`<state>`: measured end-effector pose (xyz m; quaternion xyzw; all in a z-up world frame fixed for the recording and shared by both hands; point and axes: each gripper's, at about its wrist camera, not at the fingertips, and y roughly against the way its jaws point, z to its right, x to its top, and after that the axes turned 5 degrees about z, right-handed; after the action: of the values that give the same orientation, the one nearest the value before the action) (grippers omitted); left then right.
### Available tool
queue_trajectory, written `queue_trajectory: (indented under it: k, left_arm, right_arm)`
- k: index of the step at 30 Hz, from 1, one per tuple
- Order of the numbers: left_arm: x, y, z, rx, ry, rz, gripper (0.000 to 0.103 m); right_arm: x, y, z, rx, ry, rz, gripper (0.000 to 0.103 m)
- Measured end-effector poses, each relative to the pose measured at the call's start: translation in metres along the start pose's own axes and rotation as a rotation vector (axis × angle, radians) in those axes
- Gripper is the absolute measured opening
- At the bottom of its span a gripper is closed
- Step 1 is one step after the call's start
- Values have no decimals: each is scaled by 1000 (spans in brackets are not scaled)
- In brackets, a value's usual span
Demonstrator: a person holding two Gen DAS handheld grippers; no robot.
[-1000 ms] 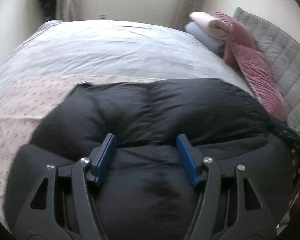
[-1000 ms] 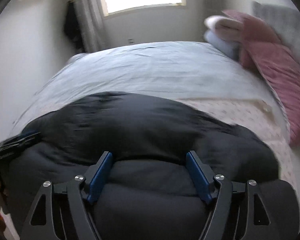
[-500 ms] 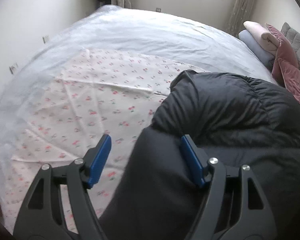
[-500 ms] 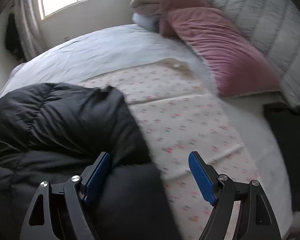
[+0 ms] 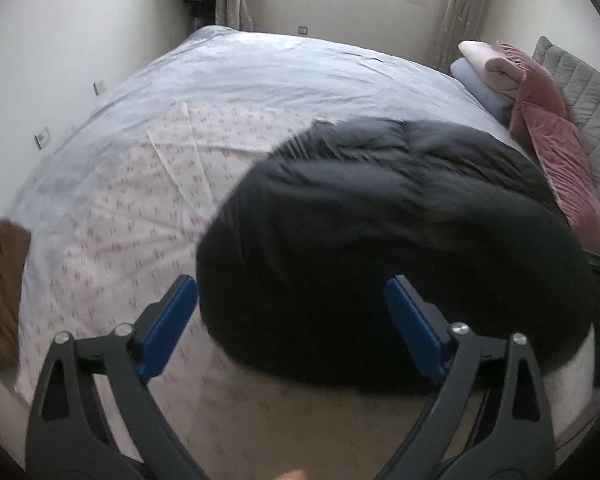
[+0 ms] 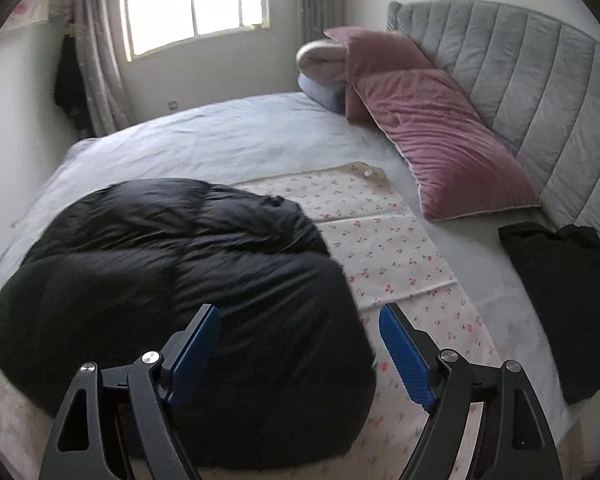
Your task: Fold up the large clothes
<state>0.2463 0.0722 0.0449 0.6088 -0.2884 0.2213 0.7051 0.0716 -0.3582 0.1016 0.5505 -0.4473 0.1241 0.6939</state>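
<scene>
Lying puffy and quilted on a flowered sheet [image 6: 384, 240], the black down jacket [image 6: 188, 280] sits at twelve o'clock beyond both empty grippers, left gripper [image 5: 292, 320] and right gripper [image 6: 300, 344], jaws opening wide.

Your light is daylight from the window [image 6: 196, 0], which blows out to white in the right wrist view. The room is soft and evenly lit, with faint shadows. The left wrist view is smeared by motion blur: the jacket [image 5: 400, 240] and sheet [image 5: 140, 208] lose their detail. Both pictures bend strongly at the rim, with black corners, and the jacket's folds sink into near-black.
</scene>
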Motion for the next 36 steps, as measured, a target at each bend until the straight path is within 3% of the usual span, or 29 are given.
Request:
queue_trajectory:
  k: [7, 10, 19, 36]
  left_arm:
    - [-57, 43, 35, -23, -29, -48, 99]
    - [-74, 54, 51, -42, -56, -77, 102]
    - [-111, 79, 74, -2, -90, -86, 102]
    - [-135, 102, 105, -31, -136, -70, 102]
  right_arm:
    - [-49, 57, -33, 56, 10, -4, 87]
    - [-68, 70, -46, 65, 21, -3, 88]
    - [-115, 91, -79, 91, 59, -50, 92]
    - [-135, 103, -121, 89, 184, -77, 94]
